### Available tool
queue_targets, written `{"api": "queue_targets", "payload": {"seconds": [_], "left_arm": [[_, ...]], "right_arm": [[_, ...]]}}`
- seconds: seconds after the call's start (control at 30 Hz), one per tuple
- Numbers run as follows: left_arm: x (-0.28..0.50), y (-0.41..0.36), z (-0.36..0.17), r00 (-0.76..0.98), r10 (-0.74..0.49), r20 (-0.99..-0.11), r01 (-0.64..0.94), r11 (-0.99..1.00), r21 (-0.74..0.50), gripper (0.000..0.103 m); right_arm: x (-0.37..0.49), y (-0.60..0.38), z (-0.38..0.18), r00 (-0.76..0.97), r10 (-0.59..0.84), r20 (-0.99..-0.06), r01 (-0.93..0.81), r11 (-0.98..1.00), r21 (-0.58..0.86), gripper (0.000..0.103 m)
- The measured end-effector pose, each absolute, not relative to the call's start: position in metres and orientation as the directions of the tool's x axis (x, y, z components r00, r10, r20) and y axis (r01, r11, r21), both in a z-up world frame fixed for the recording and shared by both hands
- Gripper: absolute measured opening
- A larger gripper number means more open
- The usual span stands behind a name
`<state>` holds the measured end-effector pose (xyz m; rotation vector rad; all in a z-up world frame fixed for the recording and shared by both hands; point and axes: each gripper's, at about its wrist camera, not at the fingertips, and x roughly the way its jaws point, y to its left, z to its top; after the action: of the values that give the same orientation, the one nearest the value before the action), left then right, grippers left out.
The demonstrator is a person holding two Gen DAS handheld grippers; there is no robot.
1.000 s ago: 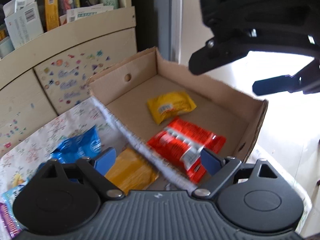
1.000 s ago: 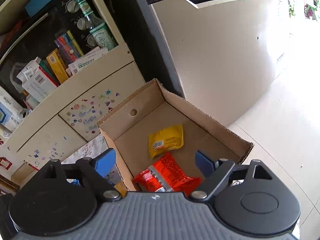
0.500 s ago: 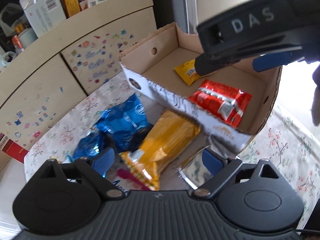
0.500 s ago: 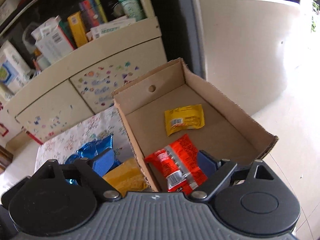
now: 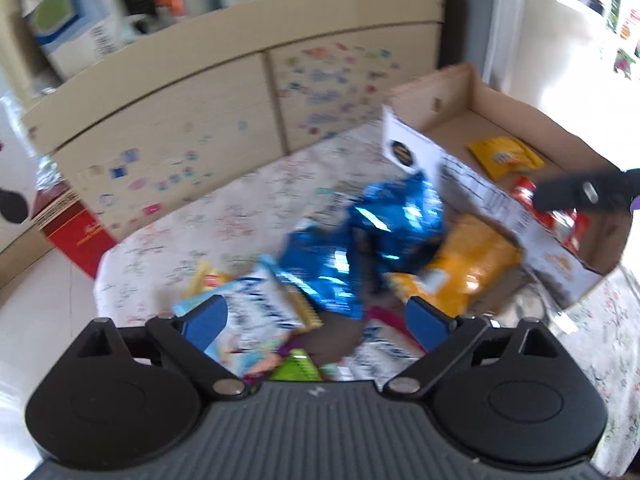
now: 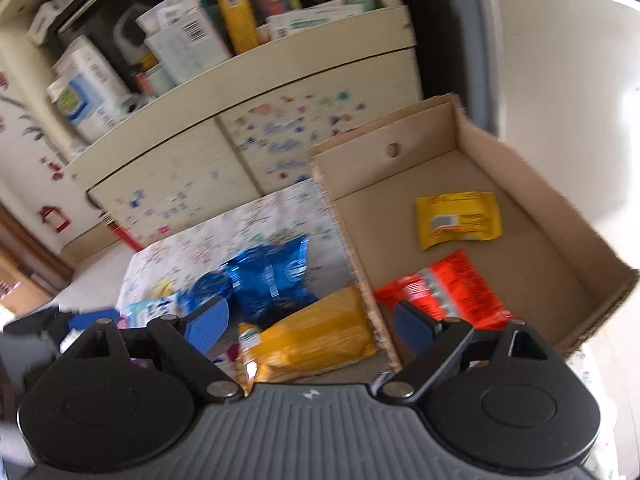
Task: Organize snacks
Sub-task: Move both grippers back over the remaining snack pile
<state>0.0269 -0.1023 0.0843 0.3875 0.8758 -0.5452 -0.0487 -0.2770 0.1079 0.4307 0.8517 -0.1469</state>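
Note:
A shallow cardboard box [image 6: 560,208] holds a small yellow packet [image 6: 458,220] and a red packet [image 6: 448,292]. Left of it, loose snacks lie on the floral cloth [image 5: 220,220]: blue foil bags [image 5: 372,232], an orange bag [image 5: 468,264], a white-and-blue packet [image 5: 256,312] and a green packet [image 5: 296,368]. My left gripper [image 5: 316,320] hangs open above this pile with nothing between its fingers. My right gripper [image 6: 310,324] is open above the orange bag [image 6: 316,340] and the box's left wall, holding nothing. One of its dark arms [image 5: 580,194] shows over the box.
A cream cabinet with stickers [image 5: 200,120] stands behind the cloth. Its shelf [image 6: 180,40] is packed with boxes and bottles. A red carton [image 5: 76,232] sits on the floor at the left. A white appliance [image 6: 560,80] rises behind the box.
My left gripper swung left from over the box to over the loose snack pile. My right gripper rolled and sank a little, bringing the orange and blue bags into its view.

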Motion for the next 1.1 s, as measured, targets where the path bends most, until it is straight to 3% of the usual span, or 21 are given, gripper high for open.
{"api": "queue_targets", "payload": {"seconds": [0.23,0.4,0.67,0.83,1.1], "left_arm": [[0.052,-0.061,0.082,0.531,-0.235,-0.814,0.513,0.854,0.088,0.098],[0.066,-0.037,0.065,0.476,-0.197,-0.857,0.460,0.886,0.052,0.098],[0.073,-0.006,0.037,0.360,-0.214,-0.908,0.369,0.927,-0.072,0.098],[0.074,0.004,0.033,0.324,-0.258,-0.910,0.322,0.935,-0.150,0.098],[0.072,-0.001,0.034,0.362,-0.219,-0.906,0.380,0.922,-0.071,0.098]], "right_arm": [[-0.037,-0.244,0.088,0.613,0.136,-0.779,0.177,0.936,0.303,0.090],[-0.021,-0.222,0.068,0.559,0.199,-0.805,0.132,0.937,0.324,0.080],[0.000,-0.171,0.047,0.506,0.280,-0.816,-0.053,0.954,0.295,0.080],[0.008,-0.155,0.032,0.473,0.244,-0.847,-0.096,0.969,0.226,0.080],[0.000,-0.143,0.026,0.347,0.358,-0.867,-0.180,0.932,0.313,0.080]]}}
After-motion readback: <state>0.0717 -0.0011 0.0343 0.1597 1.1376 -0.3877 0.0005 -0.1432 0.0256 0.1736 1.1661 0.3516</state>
